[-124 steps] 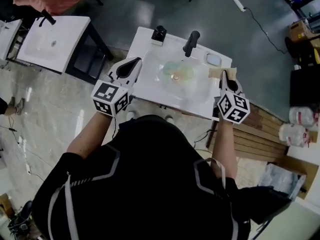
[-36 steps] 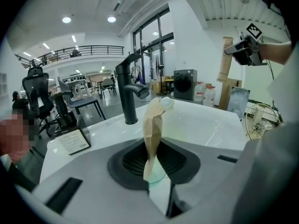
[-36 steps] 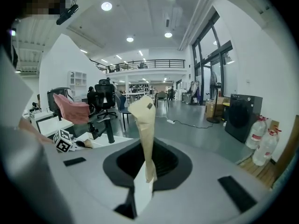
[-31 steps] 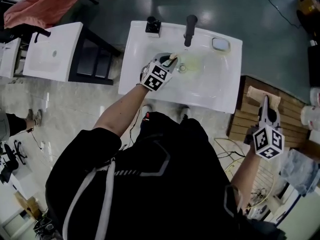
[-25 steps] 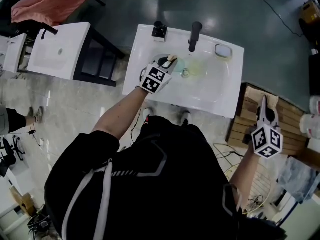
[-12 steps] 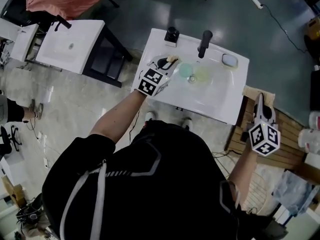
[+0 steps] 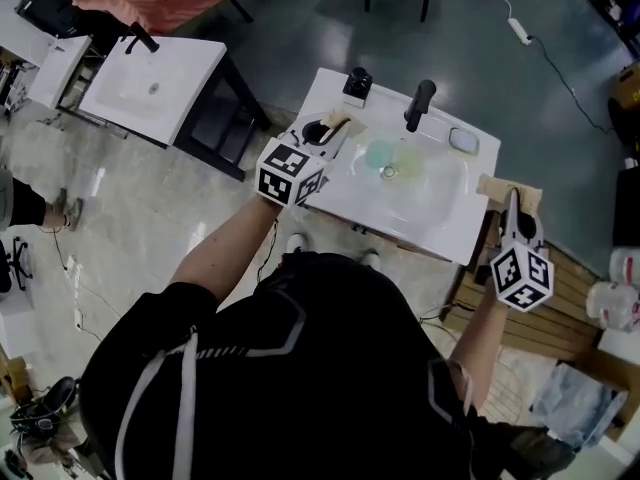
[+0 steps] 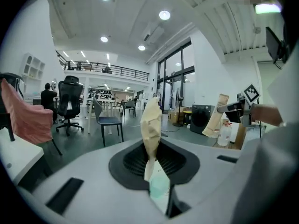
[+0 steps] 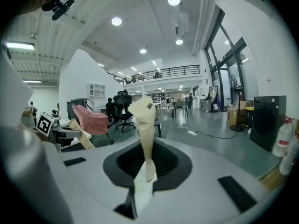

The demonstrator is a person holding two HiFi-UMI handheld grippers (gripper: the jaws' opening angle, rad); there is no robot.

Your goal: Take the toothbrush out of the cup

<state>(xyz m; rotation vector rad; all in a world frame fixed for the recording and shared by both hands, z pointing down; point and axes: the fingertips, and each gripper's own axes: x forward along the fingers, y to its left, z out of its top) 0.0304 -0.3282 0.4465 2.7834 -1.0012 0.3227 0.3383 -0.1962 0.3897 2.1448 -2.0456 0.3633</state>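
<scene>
Left gripper view | L gripper (image 8: 152, 110) jaws pressing together, toothbrush grip unclear | R gripper (image 7: 512, 200) jaws together, waiting aside, prob. leaving sink (image 7: 440, 218) free

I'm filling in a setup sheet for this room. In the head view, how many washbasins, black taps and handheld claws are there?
Washbasins: 2
Black taps: 2
Claws: 2
Total: 6

Large open-plan workshop hall, mezzanine railing (image 8: 107, 71), office chair (image 8: 70, 94), tall windows (image 8: 175, 76), freestanding washbasins (image 7: 445, 220), glossy floor (image 7: 130, 203)
</scene>
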